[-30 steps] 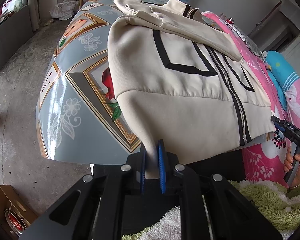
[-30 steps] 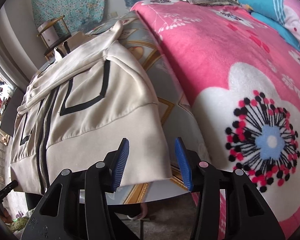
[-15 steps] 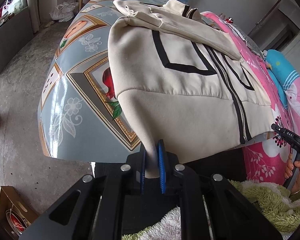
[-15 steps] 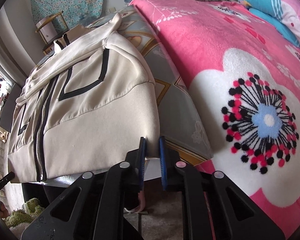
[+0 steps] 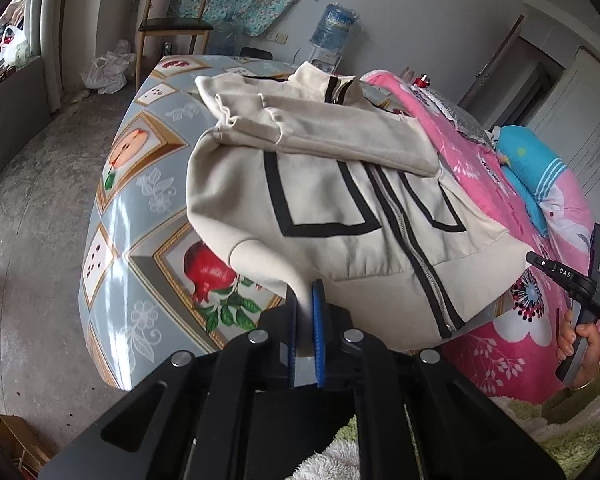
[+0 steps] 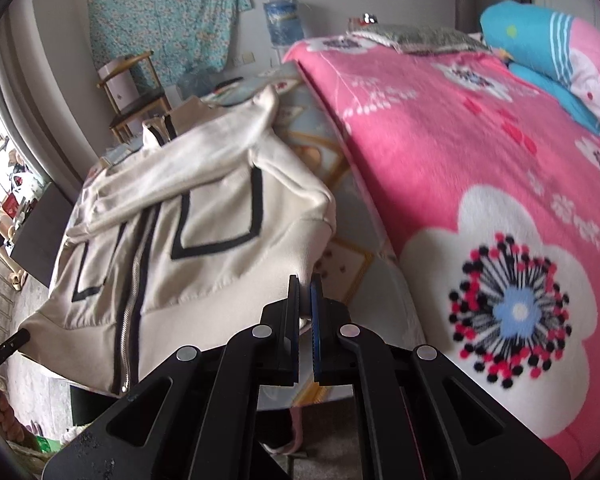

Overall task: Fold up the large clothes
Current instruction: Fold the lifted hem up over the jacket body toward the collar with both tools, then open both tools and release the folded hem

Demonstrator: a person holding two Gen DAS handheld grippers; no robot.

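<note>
Both hem corners pinched

Left hand-held gripper (image 5: 306, 312) and right hand-held gripper (image 6: 305, 300) each clenched on the cream zip jacket (image 5: 340, 200) over the surface (image 5: 140, 208).

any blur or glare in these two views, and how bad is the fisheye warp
Left wrist view: mostly sharp, with white glare streaks on the glossy tablecloth; the table edge bows strongly and the corners go black. Right wrist view: softer, with motion blur on the jacket and the pink blanket, bright window wash at the left edge, same bowed edges.
</note>
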